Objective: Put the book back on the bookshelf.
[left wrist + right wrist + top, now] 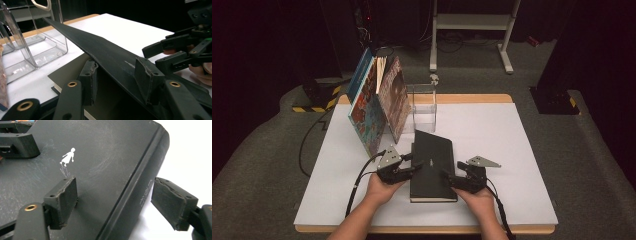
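Observation:
A black hardback book [432, 160] lies flat on the white table [492, 135], spine to the right. In the left gripper view its front cover [105, 50] is lifted off the pages [72, 72] and slants between the jaws of my left gripper [117, 75], one pad under it and one above; the pads stand wide and do not clamp it. My right gripper [113, 197] is open astride the spine [135, 192], one pad on the cover [100, 150], the other clear of the spine. In the high view the left gripper [416, 165] and right gripper [447, 175] flank the book's near end.
A clear acrylic book holder [424, 107] stands behind the black book. Left of it, several colourful books [379, 102] lean upright. A white metal frame [472, 22] stands on the floor beyond the table. Cables trail from both grippers towards the front edge.

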`<state>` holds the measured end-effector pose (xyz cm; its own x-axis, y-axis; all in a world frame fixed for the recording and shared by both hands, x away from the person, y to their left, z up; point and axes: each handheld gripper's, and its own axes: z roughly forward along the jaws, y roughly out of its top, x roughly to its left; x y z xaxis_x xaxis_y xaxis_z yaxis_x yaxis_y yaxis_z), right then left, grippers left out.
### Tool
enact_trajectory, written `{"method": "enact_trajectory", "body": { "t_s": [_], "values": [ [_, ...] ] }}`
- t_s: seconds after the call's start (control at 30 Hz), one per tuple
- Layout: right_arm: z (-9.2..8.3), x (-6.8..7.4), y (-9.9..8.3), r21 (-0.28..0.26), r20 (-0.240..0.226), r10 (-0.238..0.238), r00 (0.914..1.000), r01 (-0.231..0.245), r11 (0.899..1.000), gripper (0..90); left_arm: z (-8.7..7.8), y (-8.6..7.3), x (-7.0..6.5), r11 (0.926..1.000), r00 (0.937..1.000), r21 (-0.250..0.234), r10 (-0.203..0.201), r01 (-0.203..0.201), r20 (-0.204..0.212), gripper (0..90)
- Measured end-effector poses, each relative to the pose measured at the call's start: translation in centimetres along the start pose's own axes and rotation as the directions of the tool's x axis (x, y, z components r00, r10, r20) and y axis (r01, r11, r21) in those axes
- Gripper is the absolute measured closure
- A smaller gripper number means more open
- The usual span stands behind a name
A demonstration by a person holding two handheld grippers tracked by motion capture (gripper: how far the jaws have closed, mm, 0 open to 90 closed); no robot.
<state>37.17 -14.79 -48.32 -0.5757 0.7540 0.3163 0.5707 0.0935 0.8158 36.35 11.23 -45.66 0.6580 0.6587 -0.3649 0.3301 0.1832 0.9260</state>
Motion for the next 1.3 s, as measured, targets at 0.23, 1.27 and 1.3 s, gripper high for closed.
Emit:
{"method": "enact_trajectory", "body": {
  "t_s": [0.23,1.27,1.3],
  "values": [
    [0.8,-1.1,0.3,0.01,-0.081,0.067,0.9945,-0.066,0.998,12.5,-0.3,0.0,-0.4,0.9993,0.9995,-0.019,0.032,-0.032,0.007,54.6],
    [2.9,-3.5,1.4,0.063,-0.215,0.243,0.946,-0.235,0.97,7.1,-0.8,-0.3,-0.8,0.9955,0.9964,-0.048,0.083,-0.082,0.017,54.6],
    [2.9,-3.6,1.4,0.063,-0.217,0.247,0.9446,-0.239,0.969,7.1,-0.8,-0.3,-0.9,0.995,0.996,-0.048,0.088,-0.087,0.017,54.6]
  ]
}}
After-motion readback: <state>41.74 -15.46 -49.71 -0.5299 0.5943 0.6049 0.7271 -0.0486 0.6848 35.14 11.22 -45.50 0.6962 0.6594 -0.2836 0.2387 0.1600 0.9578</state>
